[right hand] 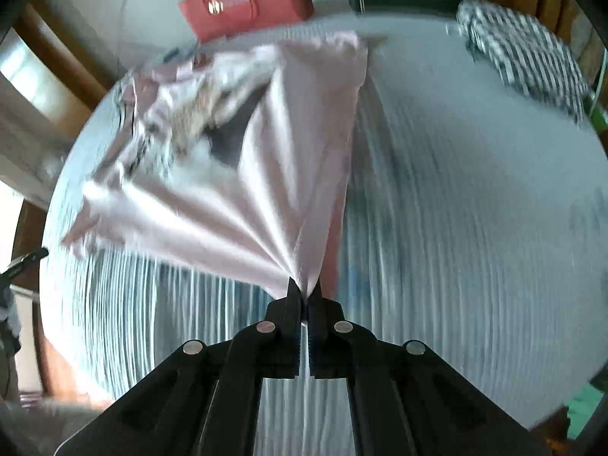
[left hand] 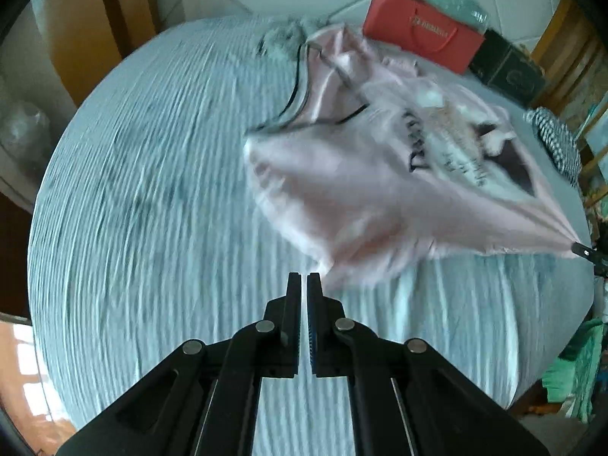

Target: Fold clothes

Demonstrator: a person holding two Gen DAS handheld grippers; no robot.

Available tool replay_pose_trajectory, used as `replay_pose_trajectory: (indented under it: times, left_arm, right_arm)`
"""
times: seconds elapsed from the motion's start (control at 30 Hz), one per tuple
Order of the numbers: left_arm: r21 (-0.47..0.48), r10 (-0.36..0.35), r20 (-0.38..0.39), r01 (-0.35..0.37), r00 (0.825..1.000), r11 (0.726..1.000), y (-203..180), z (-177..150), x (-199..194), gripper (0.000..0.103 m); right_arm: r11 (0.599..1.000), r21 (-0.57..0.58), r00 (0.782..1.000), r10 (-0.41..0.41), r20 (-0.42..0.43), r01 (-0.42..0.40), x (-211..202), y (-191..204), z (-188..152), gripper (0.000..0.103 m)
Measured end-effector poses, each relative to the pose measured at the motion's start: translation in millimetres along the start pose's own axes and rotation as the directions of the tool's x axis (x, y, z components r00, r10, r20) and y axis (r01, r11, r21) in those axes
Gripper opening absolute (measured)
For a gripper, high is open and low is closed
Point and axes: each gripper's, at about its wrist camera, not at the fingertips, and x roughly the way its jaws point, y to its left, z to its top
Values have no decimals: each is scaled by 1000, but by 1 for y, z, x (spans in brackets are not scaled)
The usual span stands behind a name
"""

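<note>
A pale pink printed T-shirt (left hand: 380, 174) with dark trim lies crumpled on the light blue ribbed bedspread (left hand: 152, 190), blurred by motion. My left gripper (left hand: 304, 277) is shut and empty, just in front of the shirt's near edge. My right gripper (right hand: 304, 288) is shut on a corner of the pink shirt (right hand: 266, 174), which fans out taut from the fingertips and lifts off the bedspread (right hand: 475, 209). The right gripper's tip shows at the far right of the left wrist view (left hand: 585, 252).
A red paper bag (left hand: 421, 40) and a dark box (left hand: 507, 70) stand at the bed's far edge. A black-and-white patterned garment (right hand: 524, 60) lies at the far right. A grey garment (left hand: 283, 40) lies beyond the shirt. Wooden furniture surrounds the bed.
</note>
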Motion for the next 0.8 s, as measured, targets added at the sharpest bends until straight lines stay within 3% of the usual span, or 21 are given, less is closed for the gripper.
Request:
replay_pose_trajectory:
  times: [0.1,0.17,0.23,0.27,0.3,0.33,0.37,0.47,0.5,0.57,0.63,0.67,0.7,0.77,0.8]
  left_arm:
    - [-4,-3,-31,3,1000,1000,2,-12,12,2]
    - [-19,-22,-23,22,999,1000,2,-11,18,2]
    - [-29,-36,8,36,999,999,-1,-1,20,4]
    - [-27,-38,18,38,999,999,-3,3,22,11]
    - [-24,-38,28,39,999,999,-6,8,23,24]
    - [-13,-38,26,38,999,999,-10,12,28,31]
    - [0,-37,21,37,999,999,-15,16,33,39]
    - [35,-31,3,31,1000,999,-27,27,48,40]
    - [44,-25,3,25,1000,999,-30,30,53,40]
    - [61,-13,4,12,1000,998,-37,36,62,40]
    - [58,-25,-5,25,1000,998,-39,39,68,36]
    - [50,-33,-20,34,999,998,-39,40,71,9]
    - [41,-41,-37,43,998,998,-39,41,73,3]
    - [38,-56,-50,58,997,998,-39,39,72,2]
    - [33,-65,-60,67,996,997,-38,37,71,2]
  right_arm:
    - [999,30,998,-25,-51,27,12,-7,-19,2]
    - [997,57,998,-48,-41,50,17,-12,-22,6]
    - [994,86,998,-67,-10,68,18,-18,-19,26]
    - [994,84,998,-68,0,68,15,-18,-18,33]
    - [995,77,997,-72,16,71,11,-16,-16,49]
    - [995,66,996,-78,37,75,6,-15,-14,63]
    - [995,56,995,-80,53,77,1,-13,-11,67]
    - [997,26,995,-68,78,67,-6,-9,-5,78]
    - [998,14,995,-61,79,60,-5,-6,-3,87]
    - [998,-17,995,-62,72,63,3,-1,0,92]
    - [996,-52,996,-68,62,71,17,8,2,92]
    - [995,-62,996,-71,46,73,23,9,1,92]
    - [995,-72,997,-74,29,76,30,11,0,92]
    - [991,-101,996,-89,-20,86,45,16,-2,58]
    - [987,-119,993,-112,-29,108,48,19,-2,27]
